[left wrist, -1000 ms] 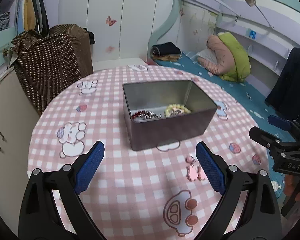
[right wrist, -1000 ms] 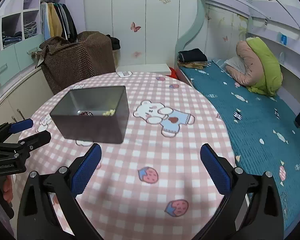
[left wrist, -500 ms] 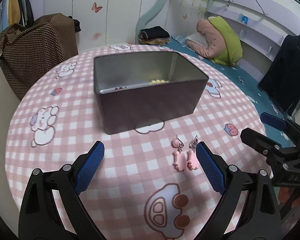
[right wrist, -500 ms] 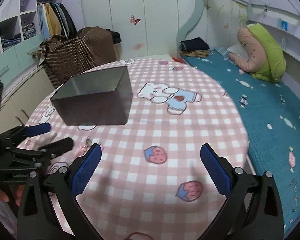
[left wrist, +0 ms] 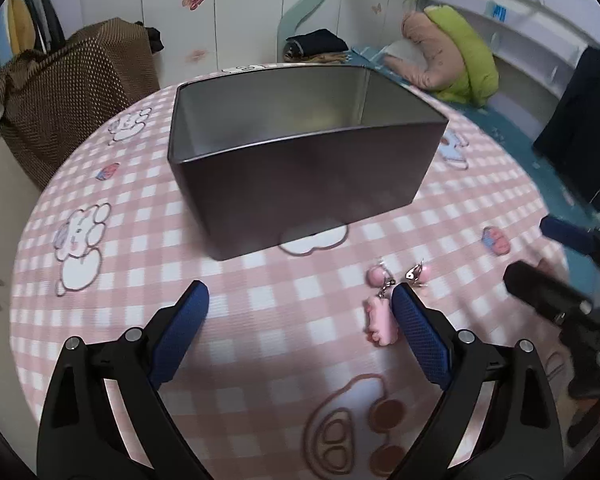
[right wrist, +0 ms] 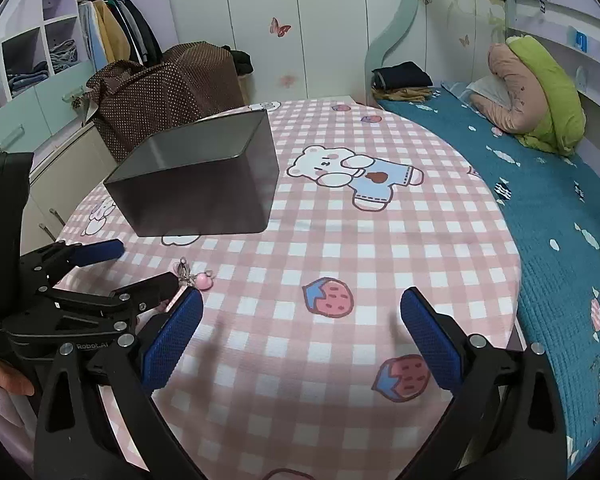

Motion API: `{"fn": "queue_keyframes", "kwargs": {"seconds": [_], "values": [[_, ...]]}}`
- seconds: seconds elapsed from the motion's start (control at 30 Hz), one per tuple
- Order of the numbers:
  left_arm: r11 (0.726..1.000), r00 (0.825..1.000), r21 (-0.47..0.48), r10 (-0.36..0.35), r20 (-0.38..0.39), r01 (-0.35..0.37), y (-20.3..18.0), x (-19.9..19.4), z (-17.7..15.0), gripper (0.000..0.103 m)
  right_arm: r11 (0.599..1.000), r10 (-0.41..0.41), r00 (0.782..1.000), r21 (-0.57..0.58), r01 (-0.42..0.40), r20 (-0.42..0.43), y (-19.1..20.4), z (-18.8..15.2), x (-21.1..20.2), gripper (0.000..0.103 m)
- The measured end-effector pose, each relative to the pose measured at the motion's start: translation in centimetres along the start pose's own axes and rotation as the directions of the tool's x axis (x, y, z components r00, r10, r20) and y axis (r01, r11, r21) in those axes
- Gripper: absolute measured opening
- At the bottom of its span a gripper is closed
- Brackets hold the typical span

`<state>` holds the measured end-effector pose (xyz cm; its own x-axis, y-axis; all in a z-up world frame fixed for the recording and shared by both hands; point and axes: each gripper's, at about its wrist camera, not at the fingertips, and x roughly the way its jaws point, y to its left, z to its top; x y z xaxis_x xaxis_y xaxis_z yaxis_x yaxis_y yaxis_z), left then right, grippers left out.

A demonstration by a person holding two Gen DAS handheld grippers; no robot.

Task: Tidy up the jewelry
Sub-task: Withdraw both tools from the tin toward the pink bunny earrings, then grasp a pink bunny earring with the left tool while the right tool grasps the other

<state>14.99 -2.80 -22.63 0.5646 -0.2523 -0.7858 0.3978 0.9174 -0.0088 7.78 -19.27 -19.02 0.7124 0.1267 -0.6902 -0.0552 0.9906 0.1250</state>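
A dark metal tin [left wrist: 300, 176] stands open on the round pink checked table [left wrist: 260, 320]; its contents are hidden from this low angle. It also shows in the right wrist view [right wrist: 204, 188]. A pair of pink earrings [left wrist: 380, 312] lies on the cloth just in front of my left gripper's right finger; they show in the right wrist view [right wrist: 198, 280] too. My left gripper [left wrist: 300, 308] is open and empty, low over the table. My right gripper [right wrist: 300, 320] is open and empty over the table's right part.
A brown dotted bag [right wrist: 160, 92] stands behind the table at the left. A bed with a teal cover [right wrist: 540, 200] and a green and pink cushion [right wrist: 540, 92] runs along the right. Wardrobe doors [right wrist: 260, 20] are at the back.
My left gripper has dropped lower and moved forward toward the tin and the earrings. The tin's contents have gone out of sight. My right gripper has lowered slightly.
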Motion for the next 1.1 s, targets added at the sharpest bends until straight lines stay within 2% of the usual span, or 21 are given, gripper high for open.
{"fn": "queue_keyframes", "kwargs": {"seconds": [0.23, 0.27, 0.37, 0.43, 0.6, 0.67, 0.8, 1.1], "values": [[1.0, 1.0, 0.009, 0.019, 0.0, -0.019, 1.1, -0.5, -0.9, 0.092, 0.999, 0.013, 1.0, -0.042, -0.014, -0.017, 1.4, 0.0, 0.4, 0.095], [1.0, 1.0, 0.008, 0.018, 0.002, -0.018, 1.2, -0.6, -1.1, 0.089, 0.998, 0.019, 1.0, -0.052, -0.02, -0.018, 1.7, -0.1, 0.5, 0.095], [1.0, 1.0, 0.027, -0.002, 0.03, 0.001, 1.4, -1.2, -1.2, 0.056, 0.996, 0.042, 0.999, -0.075, -0.043, -0.018, 2.6, -0.1, 0.6, 0.095], [0.998, 0.999, 0.056, -0.018, 0.039, 0.015, 1.3, -1.4, -1.2, 0.051, 0.995, 0.051, 0.998, -0.086, -0.053, -0.022, 3.1, -0.1, 0.7, 0.095], [0.992, 0.995, 0.089, -0.088, 0.045, 0.084, 0.6, -1.4, -1.1, 0.02, 0.994, 0.049, 0.998, -0.093, -0.051, -0.029, 3.5, -0.1, 0.9, 0.095], [0.992, 0.994, 0.083, -0.1, 0.045, 0.096, 0.3, -1.4, -0.8, 0.016, 0.995, 0.045, 0.999, -0.09, -0.047, -0.029, 3.5, -0.1, 1.0, 0.095], [0.992, 0.992, 0.036, -0.119, 0.048, 0.118, 1.0, -1.4, -0.6, 0.016, 0.995, 0.049, 0.998, -0.088, -0.052, -0.032, 3.5, -0.1, 1.0, 0.095], [0.997, 0.996, -0.014, -0.076, 0.055, 0.077, 2.7, -2.4, -1.5, 0.016, 0.986, 0.068, 0.996, -0.15, -0.076, -0.058, 6.1, 0.0, 2.1, 0.093]]}}
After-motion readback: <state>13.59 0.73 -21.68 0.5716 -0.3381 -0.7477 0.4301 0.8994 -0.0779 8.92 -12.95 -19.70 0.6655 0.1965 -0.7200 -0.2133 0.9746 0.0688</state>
